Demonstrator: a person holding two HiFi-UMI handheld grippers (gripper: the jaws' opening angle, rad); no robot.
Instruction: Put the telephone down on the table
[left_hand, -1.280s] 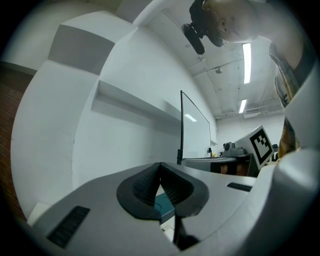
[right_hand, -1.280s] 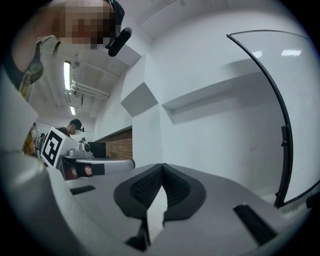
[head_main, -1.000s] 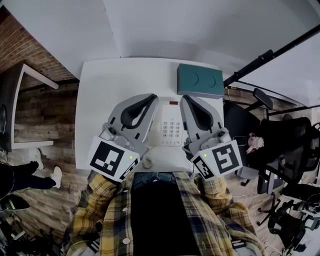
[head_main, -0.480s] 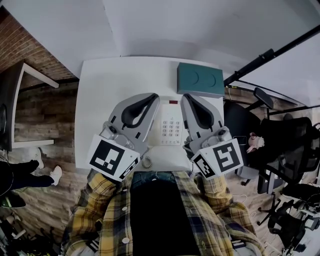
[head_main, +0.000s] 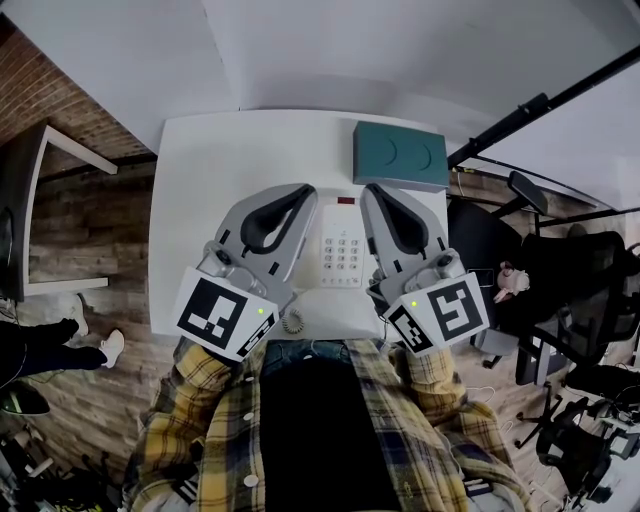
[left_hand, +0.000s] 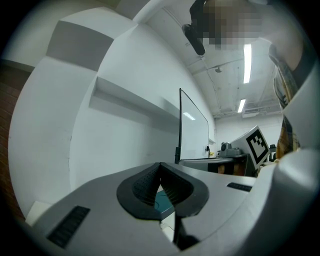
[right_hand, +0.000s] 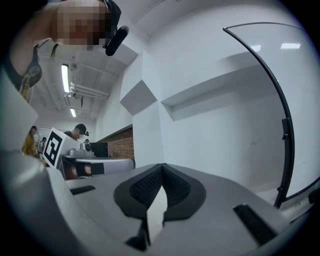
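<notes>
Hardly anything has changed over the last second: both grippers hang where they were, side by side over the near half of the table (head_main: 220, 160), pointing level and away from the person holding them. The left gripper (head_main: 303, 192) has its jaws pressed together with nothing between them, and its own view shows the dark pads meeting at the tip (left_hand: 160, 165). The right gripper (head_main: 372, 190) is the same, jaws together and empty, as its view confirms (right_hand: 161, 166). The telephone (head_main: 342, 255) lies flat on the table between the two, keypad up, with its curly cord (head_main: 293, 323) at the near edge, close to the left gripper's marker cube. Neither gripper seems to touch it, though their bodies cover its sides, so I cannot see the handset. A green box (head_main: 398, 158) sits further back, near the table's far right corner, apart from the phone. With the phone down and both grippers idle and empty, I judge the task as good as done, with nothing left to release and only the hands to draw back
</notes>
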